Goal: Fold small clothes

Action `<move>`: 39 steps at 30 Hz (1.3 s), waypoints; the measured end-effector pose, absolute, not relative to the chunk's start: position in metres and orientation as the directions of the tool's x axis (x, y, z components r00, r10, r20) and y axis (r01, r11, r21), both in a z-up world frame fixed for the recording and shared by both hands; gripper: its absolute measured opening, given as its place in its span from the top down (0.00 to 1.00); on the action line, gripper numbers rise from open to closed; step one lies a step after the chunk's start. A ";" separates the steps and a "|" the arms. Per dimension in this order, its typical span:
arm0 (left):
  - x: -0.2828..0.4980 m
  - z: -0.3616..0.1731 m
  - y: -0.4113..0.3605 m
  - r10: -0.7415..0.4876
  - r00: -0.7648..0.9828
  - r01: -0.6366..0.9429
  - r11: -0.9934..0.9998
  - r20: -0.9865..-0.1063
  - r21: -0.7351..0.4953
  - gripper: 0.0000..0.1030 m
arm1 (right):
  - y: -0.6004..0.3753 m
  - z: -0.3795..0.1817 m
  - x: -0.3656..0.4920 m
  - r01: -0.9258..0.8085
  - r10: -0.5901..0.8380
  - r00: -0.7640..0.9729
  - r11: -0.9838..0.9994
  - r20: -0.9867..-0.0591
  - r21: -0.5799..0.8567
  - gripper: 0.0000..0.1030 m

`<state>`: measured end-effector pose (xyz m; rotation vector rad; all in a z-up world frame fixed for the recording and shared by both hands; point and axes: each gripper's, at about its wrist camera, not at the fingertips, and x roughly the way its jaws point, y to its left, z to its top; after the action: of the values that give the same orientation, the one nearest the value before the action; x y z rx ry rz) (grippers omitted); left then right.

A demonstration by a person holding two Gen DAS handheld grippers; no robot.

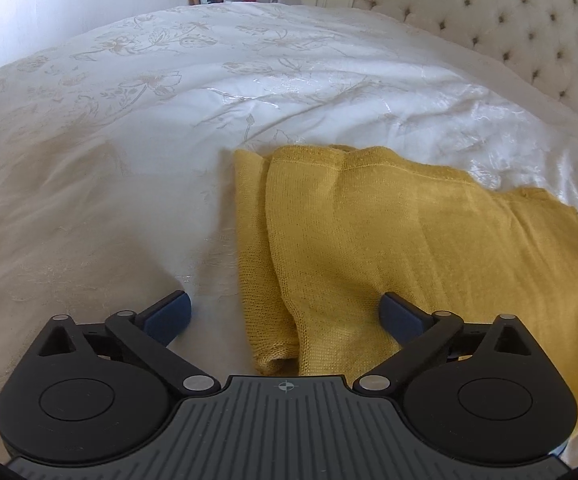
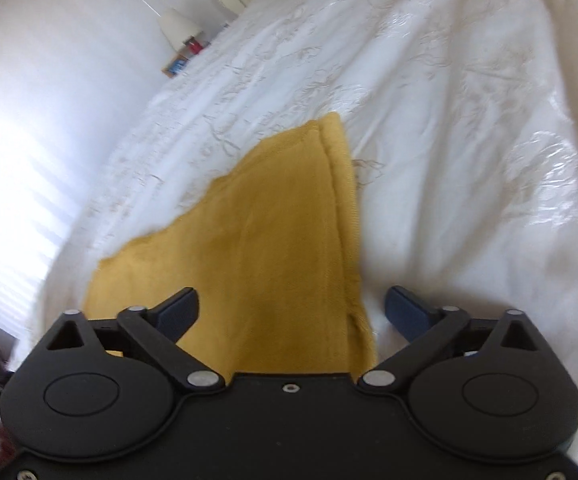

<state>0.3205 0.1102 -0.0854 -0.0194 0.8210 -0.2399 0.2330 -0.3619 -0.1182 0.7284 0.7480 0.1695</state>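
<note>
Mustard knit garment (image 1: 369, 240), folded, lies on embroidered bedspread (image 1: 129, 120).

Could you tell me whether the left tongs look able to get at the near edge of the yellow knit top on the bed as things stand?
Probably yes. The left tongs stand wide open and empty, right over the near edge of the yellow knit top, which lies folded on the bedspread with nothing on or in front of it.
</note>
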 end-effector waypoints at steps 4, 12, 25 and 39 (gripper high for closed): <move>0.321 -0.085 0.110 -0.224 0.654 0.204 0.972 -0.723 -0.116 0.01 | -0.364 -0.122 0.246 0.058 0.429 0.739 0.727 -0.519 0.684 0.00; 0.323 -0.080 0.117 -0.264 0.663 0.200 0.964 -0.701 -0.173 0.01 | -0.361 -0.119 0.271 0.031 0.447 0.718 0.745 -0.533 0.667 0.12; 0.319 -0.039 0.157 -0.234 0.749 0.124 0.968 -0.620 -0.216 0.01 | -0.272 -0.011 0.276 0.068 0.299 0.663 0.889 -0.686 0.453 0.74; 0.329 -0.027 0.209 -0.244 0.765 0.024 0.936 -0.596 -0.352 0.01 | -0.080 -0.011 0.326 -0.124 0.359 0.596 0.925 -0.718 0.359 0.75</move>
<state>0.3288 0.2095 -0.0274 -0.3371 0.6867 -0.1484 0.3262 -0.0802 -0.0111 0.2858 0.8910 0.2850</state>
